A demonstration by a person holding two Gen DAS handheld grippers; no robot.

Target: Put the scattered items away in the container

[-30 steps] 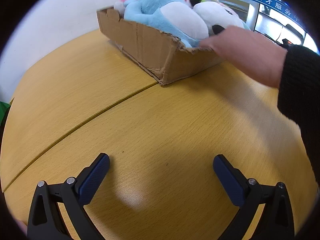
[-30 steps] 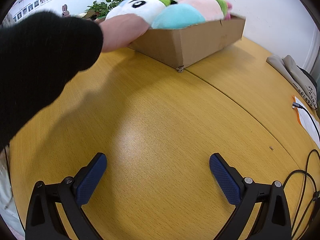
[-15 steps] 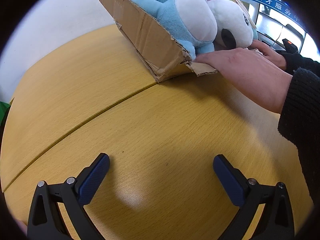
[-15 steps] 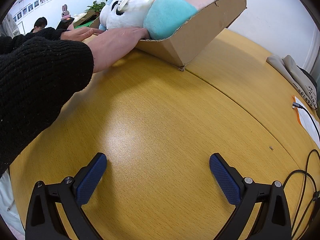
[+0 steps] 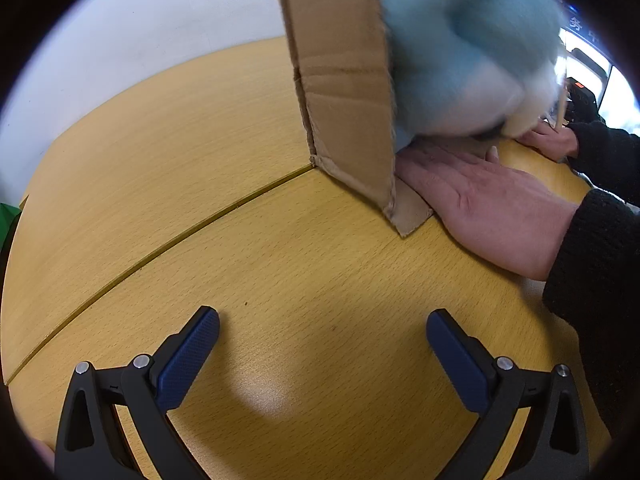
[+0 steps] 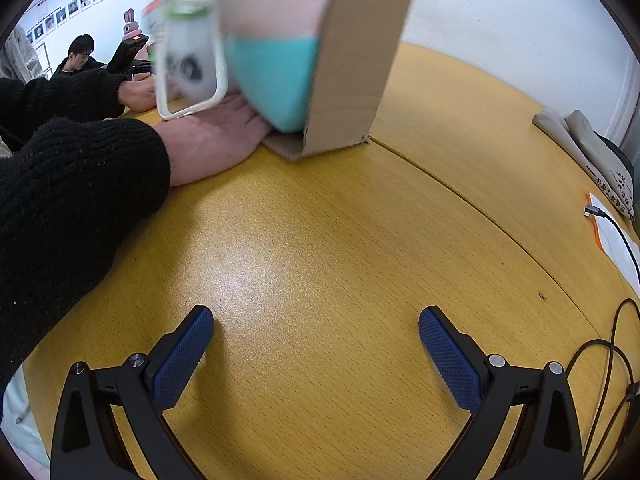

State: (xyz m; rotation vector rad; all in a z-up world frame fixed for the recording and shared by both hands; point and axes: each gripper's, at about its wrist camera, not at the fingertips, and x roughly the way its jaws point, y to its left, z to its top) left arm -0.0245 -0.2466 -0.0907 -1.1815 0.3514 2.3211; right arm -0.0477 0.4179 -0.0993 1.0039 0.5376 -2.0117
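The left gripper point(image 5: 322, 338) hangs low over the wooden table point(image 5: 168, 160), its blue-padded fingers point(image 5: 188, 356) spread wide with nothing between them. The right gripper point(image 6: 316, 338) sits the same way, jaws wide apart and empty above bare wood.

Farther out, toward the table's far edge, the cardboard box point(image 5: 344, 92) stands tipped up on one side, its lower edge touching the table beside the seam. Blurred plush toys spill from its open face: a blue and white one point(image 5: 468, 52) in the left view, a teal one point(image 6: 276, 80) in the right. A bare hand point(image 5: 492, 208) in a black sleeve point(image 6: 68, 200) lies flat on the table under the toys, touching the box's bottom flap. Cables point(image 6: 612, 364) trail at the table's right edge.
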